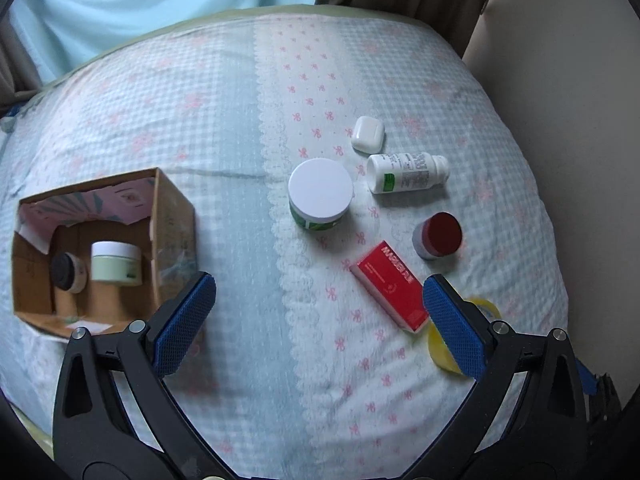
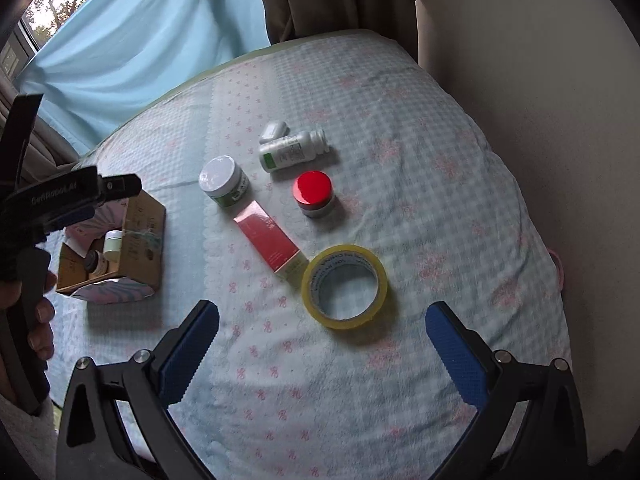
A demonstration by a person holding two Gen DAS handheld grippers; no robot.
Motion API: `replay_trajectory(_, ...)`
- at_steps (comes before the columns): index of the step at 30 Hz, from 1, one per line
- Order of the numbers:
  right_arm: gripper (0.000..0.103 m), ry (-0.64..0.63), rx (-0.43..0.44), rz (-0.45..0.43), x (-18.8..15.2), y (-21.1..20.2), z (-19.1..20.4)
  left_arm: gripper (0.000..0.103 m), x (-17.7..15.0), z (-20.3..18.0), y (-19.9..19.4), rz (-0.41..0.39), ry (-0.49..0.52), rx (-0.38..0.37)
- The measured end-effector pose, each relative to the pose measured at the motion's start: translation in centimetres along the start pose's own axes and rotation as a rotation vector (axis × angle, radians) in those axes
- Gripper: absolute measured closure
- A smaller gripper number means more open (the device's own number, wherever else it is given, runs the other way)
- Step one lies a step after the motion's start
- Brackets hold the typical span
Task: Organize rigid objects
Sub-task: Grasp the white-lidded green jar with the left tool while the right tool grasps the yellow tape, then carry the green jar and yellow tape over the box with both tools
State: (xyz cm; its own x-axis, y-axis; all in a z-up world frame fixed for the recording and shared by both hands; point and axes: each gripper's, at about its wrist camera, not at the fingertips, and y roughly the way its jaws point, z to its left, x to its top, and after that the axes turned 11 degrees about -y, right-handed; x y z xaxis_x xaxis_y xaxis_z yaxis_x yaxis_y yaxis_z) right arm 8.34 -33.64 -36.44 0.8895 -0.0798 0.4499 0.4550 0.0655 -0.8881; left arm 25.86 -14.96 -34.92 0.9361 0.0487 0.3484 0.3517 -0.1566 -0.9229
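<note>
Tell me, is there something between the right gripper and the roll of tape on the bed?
Nothing visible stands in the way. The right gripper is open, and the tape roll lies flat just ahead of its fingers, with only bare bedsheet between. The red box touches the roll's far left side, not the near side.

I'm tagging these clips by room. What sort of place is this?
Most likely a bedroom: the things lie on a soft checked bedspread with pink bows, drawn curtains cover a window behind it, and the clutter is household stuff, like a cream jar and a cardboard box.
</note>
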Motion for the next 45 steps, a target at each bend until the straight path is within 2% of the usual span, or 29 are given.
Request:
replay_trajectory(4,0.000,0.012,-0.005,-0.013,-3.2,5.8,-0.1,0.000,0.3,0.7,7.9,0.032,0.012,-0.012)
replay_trajectory(7,0.000,-0.007,-0.039,0.010,-4.6,9.7,0.5,0.000,0.5,0.7,12.5,0.071,0.036,-0.023)
replay_trajectory(15,0.000,-0.008,-0.136,-0.081,-4.3,13.8,-0.5,0.001,2.1,0.4,17.1,-0.012,0.054,-0.018)
replay_trajectory(20,0.000,-0.077,-0.153,-0.102,-3.8,14.5,-0.2,0.004,3.3,-0.1,17.4,-0.067,0.076,-0.019)
replay_trajectory(22,0.000,-0.085,-0.151,-0.098,-3.8,14.6,-0.1,0.024,3.6,-0.5,17.6,-0.057,0.095,-0.024)
replay_trajectory(25,0.004,-0.088,-0.155,-0.084,-3.6,14.6,-0.3,0.034,3.8,-1.2,17.7,-0.056,0.129,-0.028)
replay_trajectory(26,0.006,-0.085,-0.149,-0.080,-3.5,14.6,-0.4,0.034,3.8,-1.5,17.7,-0.056,0.140,-0.016)
replay_trajectory(35,0.007,-0.082,-0.140,-0.074,-2.9,14.2,-0.4,0.034,3.4,-1.2,16.7,-0.039,0.116,-0.021)
replay_trajectory(45,0.007,-0.096,-0.162,-0.167,-0.7,9.8,-0.4,0.034,2.6,-0.6,9.8,-0.099,0.081,-0.047)
